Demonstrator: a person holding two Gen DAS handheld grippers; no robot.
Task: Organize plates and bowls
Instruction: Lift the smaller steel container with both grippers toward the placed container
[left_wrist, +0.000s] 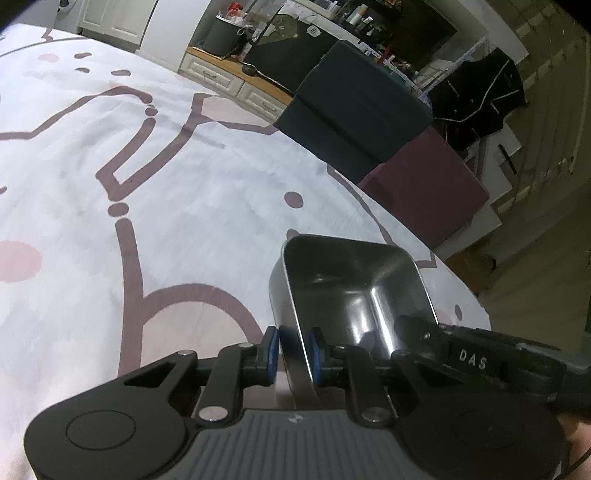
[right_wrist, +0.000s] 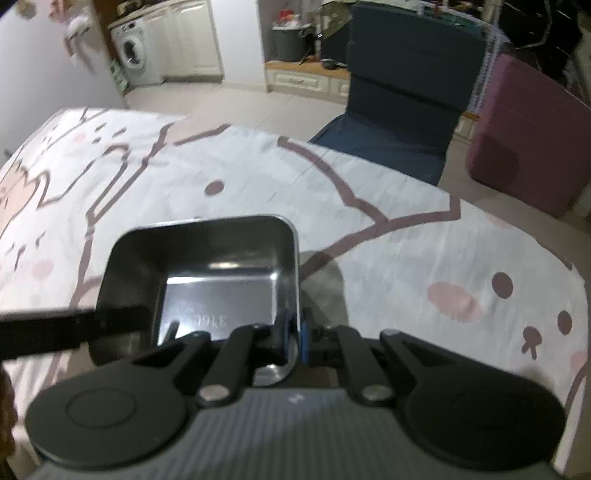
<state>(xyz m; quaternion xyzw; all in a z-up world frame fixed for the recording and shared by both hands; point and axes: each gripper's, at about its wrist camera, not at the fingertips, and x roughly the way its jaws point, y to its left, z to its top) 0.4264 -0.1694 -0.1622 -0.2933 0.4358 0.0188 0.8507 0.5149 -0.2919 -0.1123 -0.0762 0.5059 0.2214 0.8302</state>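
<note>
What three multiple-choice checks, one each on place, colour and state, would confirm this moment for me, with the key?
1. The steel tray is over:
A) the white patterned cloth
B) the dark blue chair
C) the wooden counter

2. The pads of the left gripper are:
A) red
B) blue
C) green

3. The right gripper is:
A) wide open, clear of the tray
B) shut on the cloth
C) shut on the tray's wall

Key:
1 A, the cloth shows around the tray in both views.
2 B, blue pads flank the tray's wall in the left wrist view.
3 C, its pads pinch the wall at the rim, on the tray's right side in the right wrist view.
</note>
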